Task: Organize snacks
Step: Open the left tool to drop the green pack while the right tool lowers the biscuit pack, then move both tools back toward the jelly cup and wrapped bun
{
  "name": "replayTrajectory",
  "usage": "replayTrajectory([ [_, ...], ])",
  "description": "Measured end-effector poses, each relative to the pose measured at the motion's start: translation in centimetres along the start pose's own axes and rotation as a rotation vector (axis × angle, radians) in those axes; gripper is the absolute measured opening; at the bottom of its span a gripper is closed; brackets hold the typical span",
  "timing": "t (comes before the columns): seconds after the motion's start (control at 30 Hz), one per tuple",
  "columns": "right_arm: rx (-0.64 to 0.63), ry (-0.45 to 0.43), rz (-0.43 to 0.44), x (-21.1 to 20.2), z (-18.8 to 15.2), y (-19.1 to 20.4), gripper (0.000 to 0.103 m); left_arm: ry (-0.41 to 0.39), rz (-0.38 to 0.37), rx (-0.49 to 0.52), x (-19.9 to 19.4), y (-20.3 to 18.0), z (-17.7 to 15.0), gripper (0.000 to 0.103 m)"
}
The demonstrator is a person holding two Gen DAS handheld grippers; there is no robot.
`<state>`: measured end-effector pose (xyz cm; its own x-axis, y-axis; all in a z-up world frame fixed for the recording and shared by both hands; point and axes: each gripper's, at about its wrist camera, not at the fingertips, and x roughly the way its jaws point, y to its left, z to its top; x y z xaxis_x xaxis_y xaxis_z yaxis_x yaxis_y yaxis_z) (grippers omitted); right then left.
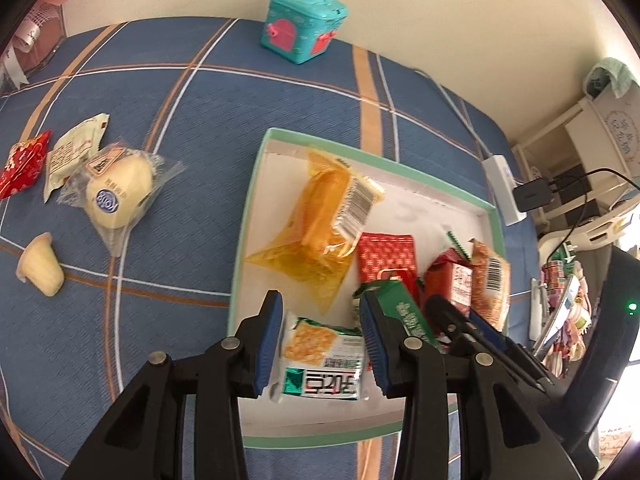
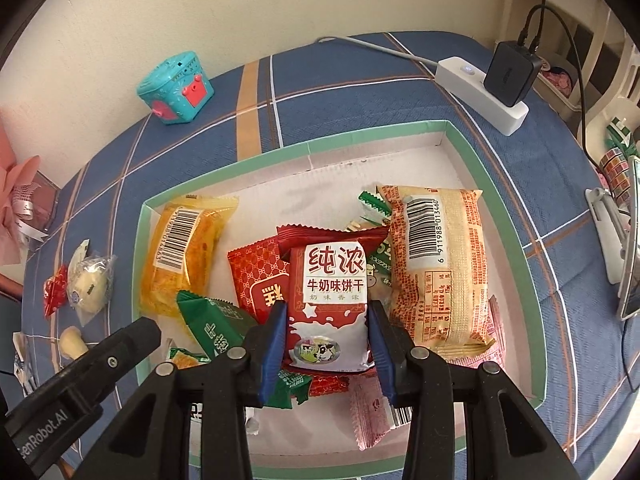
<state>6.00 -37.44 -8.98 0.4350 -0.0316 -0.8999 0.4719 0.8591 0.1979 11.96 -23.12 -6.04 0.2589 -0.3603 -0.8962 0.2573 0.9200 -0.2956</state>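
Observation:
A shallow white box with a green rim [image 1: 256, 184] sits on the blue plaid cloth and holds several snack packets. My left gripper [image 1: 320, 298] is shut on a green-and-white cracker packet [image 1: 324, 360], just above the box's near-left corner. In the right wrist view, my right gripper [image 2: 328, 308] is shut on a red-and-white milk biscuit packet [image 2: 330, 280], over the pile in the middle of the box [image 2: 140, 264]. Below it lie a yellow packet [image 2: 184, 260], a red packet [image 2: 256, 276], a green packet [image 2: 216, 324] and an orange-printed packet [image 2: 436, 268].
Left of the box, loose on the cloth, are a wrapped bun [image 1: 120, 196], a cream packet [image 1: 72, 152], a small red packet [image 1: 24, 164] and a pudding cup [image 1: 42, 268]. A teal tin [image 1: 304, 24] stands by the wall. A power strip [image 2: 480, 96] with a charger lies at the right.

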Motion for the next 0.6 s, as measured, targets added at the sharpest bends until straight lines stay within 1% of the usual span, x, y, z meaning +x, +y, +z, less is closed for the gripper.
replayTrajectory([
  [0.07, -0.005, 0.003, -0.007, -0.1, 0.0, 0.1, 0.043, 0.003, 0.018, -0.004, 0.0, 0.3, 0.0, 0.044],
  [0.13, -0.003, 0.002, -0.01, -0.4, 0.0, 0.2, 0.05, 0.006, 0.03, -0.011, 0.1, 0.5, 0.1, 0.053],
  [0.17, -0.003, -0.003, -0.016, -0.6, 0.0, 0.2, 0.056, 0.007, 0.033, -0.013, 0.1, 0.6, 0.1, 0.053],
  [0.2, -0.004, -0.011, -0.024, -0.9, 0.0, 0.3, 0.058, 0.008, 0.038, -0.013, 0.0, 0.7, 0.0, 0.053],
  [0.27, -0.004, -0.022, -0.029, -1.4, 0.1, 0.3, 0.058, 0.009, 0.056, -0.009, -0.1, 0.8, 0.1, 0.055],
  [0.3, -0.003, -0.026, -0.029, -1.6, 0.1, 0.3, 0.059, 0.008, 0.066, -0.006, -0.1, 0.8, 0.1, 0.06],
  [0.33, -0.001, -0.029, -0.03, -1.8, 0.1, 0.3, 0.059, 0.008, 0.076, -0.003, -0.1, 0.9, 0.1, 0.068],
  [0.43, -0.008, -0.036, -0.039, -2.3, 0.1, 0.5, 0.066, -0.001, 0.1, 0.002, -0.3, 1.0, 0.1, 0.078],
  [0.5, -0.014, -0.04, -0.045, -2.5, 0.1, 0.7, 0.073, -0.005, 0.12, 0.004, -0.3, 1.1, 0.1, 0.08],
  [0.57, -0.018, -0.04, -0.059, -2.5, 0.1, 0.7, 0.078, -0.014, 0.14, 0.006, -0.5, 1.4, 0.1, 0.081],
  [0.6, -0.018, -0.039, -0.053, -2.5, 0.1, 0.7, 0.079, -0.017, 0.149, 0.008, -0.6, 1.6, 0.2, 0.081],
])
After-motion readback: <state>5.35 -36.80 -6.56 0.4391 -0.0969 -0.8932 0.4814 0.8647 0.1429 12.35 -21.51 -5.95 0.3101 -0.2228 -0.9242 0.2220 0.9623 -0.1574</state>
